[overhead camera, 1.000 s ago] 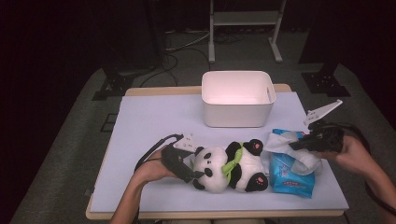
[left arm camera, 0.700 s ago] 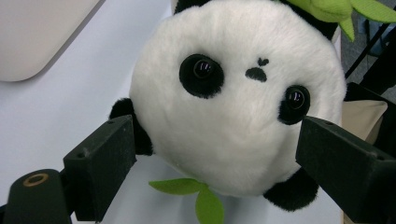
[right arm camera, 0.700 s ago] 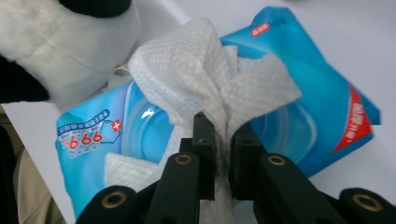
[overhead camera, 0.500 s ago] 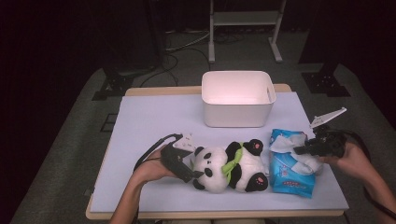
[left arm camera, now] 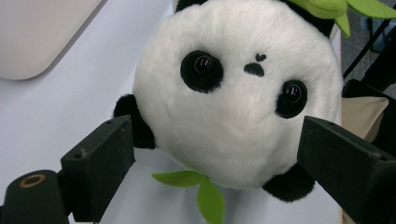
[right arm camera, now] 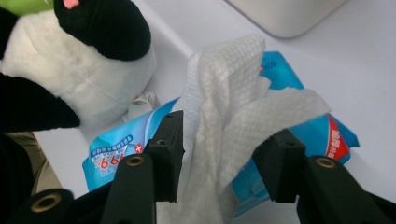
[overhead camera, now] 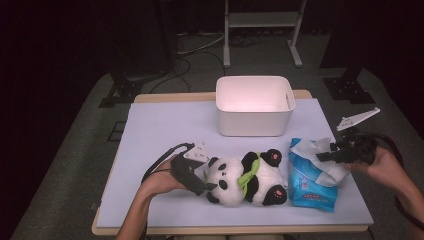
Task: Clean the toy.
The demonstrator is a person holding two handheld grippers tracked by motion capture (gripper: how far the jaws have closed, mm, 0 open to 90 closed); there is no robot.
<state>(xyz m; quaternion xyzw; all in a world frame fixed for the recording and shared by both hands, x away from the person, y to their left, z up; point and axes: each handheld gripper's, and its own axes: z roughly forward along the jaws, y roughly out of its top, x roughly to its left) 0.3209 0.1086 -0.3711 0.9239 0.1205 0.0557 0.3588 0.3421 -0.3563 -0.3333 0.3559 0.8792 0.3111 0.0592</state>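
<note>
White wipe point(right arm camera: 233, 121) lies loose between the opening right claw point(right arm camera: 222, 149).

Panda's point(left arm camera: 238, 98) ears cropped by the left gripper view's top edge

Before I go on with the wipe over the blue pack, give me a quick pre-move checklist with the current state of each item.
1. Right gripper fingers have just been opening around the white wipe: ok.
2. Wipe pinched: not ok, gaps beside it.
3. Wipe free of blue pack: cannot tell.
4. Left gripper open around panda's head: ok.
5. White bin upright behind panda: ok.
</note>
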